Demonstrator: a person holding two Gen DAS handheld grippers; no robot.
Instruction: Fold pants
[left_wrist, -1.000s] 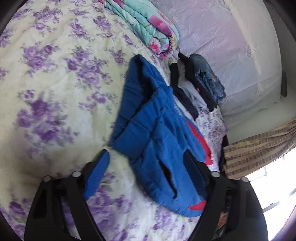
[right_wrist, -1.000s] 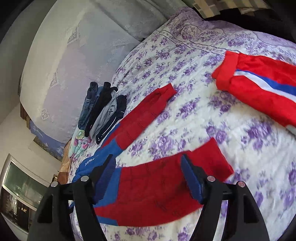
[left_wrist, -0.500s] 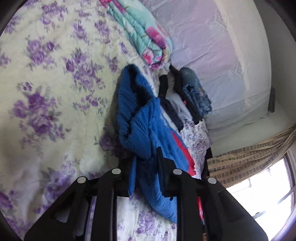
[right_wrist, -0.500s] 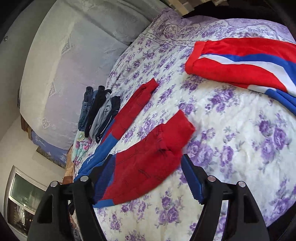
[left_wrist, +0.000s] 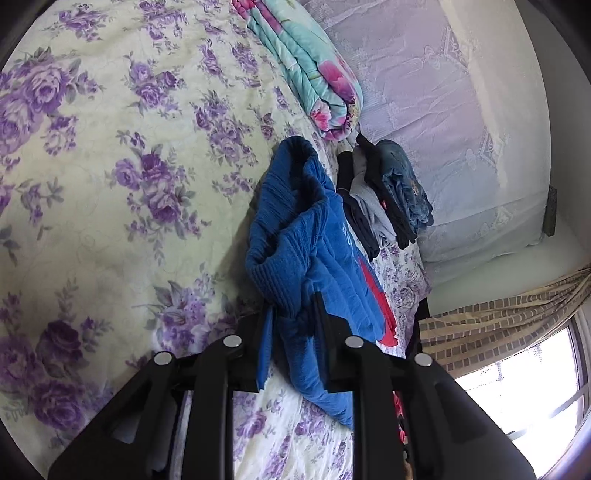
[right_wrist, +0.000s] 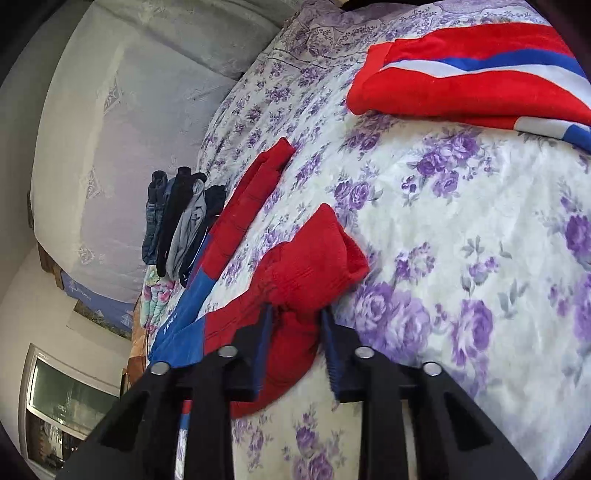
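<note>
Left gripper (left_wrist: 291, 325): jaws pinching the blue waist end of the pants (left_wrist: 295, 236), which bunch up off the bed (left_wrist: 110, 184); beyond them lie a rolled quilt (left_wrist: 314, 81) and a stack of folded clothes (left_wrist: 388, 195). Right gripper (right_wrist: 295, 325): jaws pinching the near red leg cuff (right_wrist: 314, 266), the other leg (right_wrist: 251, 199) running away toward the stack, so the long axis spans gripper to gripper and the coming fold likely brings cuffs to waist. Versus a second ago: both jaws were spread over flat cloth; now both are clamped, cloth lifted.
</note>
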